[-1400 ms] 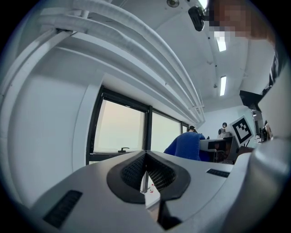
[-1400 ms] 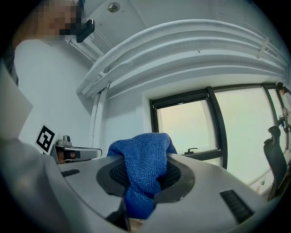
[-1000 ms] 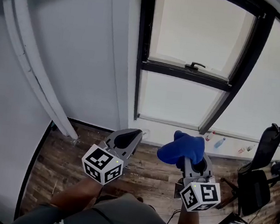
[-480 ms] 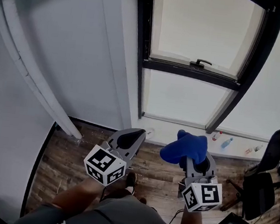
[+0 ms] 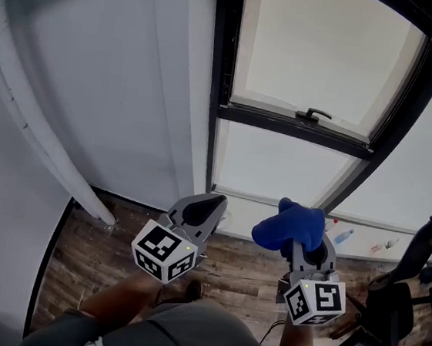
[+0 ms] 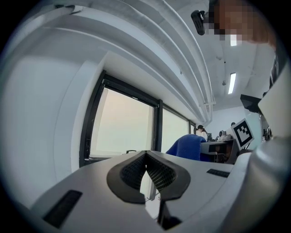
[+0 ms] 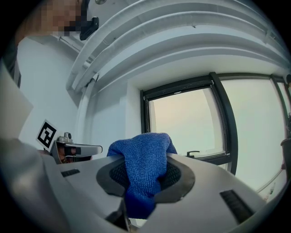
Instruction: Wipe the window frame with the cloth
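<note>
Head view: left gripper [image 5: 213,201] is held low over the wood-plank floor [image 5: 236,265], grey jaws drawn to a point, nothing in them. Right gripper [image 5: 301,246] stands beside it, jaws pinched on a blue cloth [image 5: 288,228] that bunches out in a rounded lump above the tips. Both point toward the window frame [image 5: 295,128] — black, slim bars, with a small dark handle [image 5: 314,114] on the crossbar. The cloth is in the air, apart from the frame. Smooth white wall [image 5: 110,79] to the left.

Left gripper view: the meshed dark pads [image 6: 159,172] meet at their tips, with only a sliver of gap lower down; nothing sits between them. The cloth shows past the jaws, to the right.

Right gripper view: jaws are closed on the cloth — looped, terry-like weave, folded thick, filling the space between the ribbed pads [image 7: 175,176] and spilling over their top and down the middle. The black frame rises behind, pale panes inside it.
</note>
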`<move>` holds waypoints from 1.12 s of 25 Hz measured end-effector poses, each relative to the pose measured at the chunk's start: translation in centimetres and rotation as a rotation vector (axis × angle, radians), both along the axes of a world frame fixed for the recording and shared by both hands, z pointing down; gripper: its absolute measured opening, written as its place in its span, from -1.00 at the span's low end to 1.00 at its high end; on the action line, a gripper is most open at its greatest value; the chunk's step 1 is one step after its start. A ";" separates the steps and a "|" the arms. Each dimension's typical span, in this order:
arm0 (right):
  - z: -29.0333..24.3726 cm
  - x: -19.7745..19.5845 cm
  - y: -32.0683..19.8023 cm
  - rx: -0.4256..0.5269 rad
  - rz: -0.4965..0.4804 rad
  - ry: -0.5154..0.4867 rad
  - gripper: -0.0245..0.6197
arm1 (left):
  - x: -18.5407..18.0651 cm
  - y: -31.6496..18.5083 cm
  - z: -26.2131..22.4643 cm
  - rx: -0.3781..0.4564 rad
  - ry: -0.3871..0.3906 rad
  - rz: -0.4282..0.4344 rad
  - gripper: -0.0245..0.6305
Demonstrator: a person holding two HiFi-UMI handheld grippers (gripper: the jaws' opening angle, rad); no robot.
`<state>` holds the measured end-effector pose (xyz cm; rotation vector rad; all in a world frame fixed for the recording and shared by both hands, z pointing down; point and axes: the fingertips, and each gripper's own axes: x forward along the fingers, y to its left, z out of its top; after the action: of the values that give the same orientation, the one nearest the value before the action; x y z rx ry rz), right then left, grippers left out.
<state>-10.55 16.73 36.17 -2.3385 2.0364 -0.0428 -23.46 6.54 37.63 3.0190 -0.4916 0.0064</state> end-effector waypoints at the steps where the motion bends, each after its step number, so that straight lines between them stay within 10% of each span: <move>1: -0.1 0.2 -0.9 0.000 0.001 0.002 -0.56 | 0.3 -0.9 -0.1 0.001 0.001 0.002 -0.90; 28: 1.5 9.1 -19.2 -0.025 -0.009 -0.030 -0.56 | 8.2 -18.3 0.8 0.001 0.006 -0.046 -0.90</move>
<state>-1.45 -2.52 37.66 -2.3288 2.0443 -0.1044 -15.22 -11.80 38.43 3.0067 -0.5612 -0.0062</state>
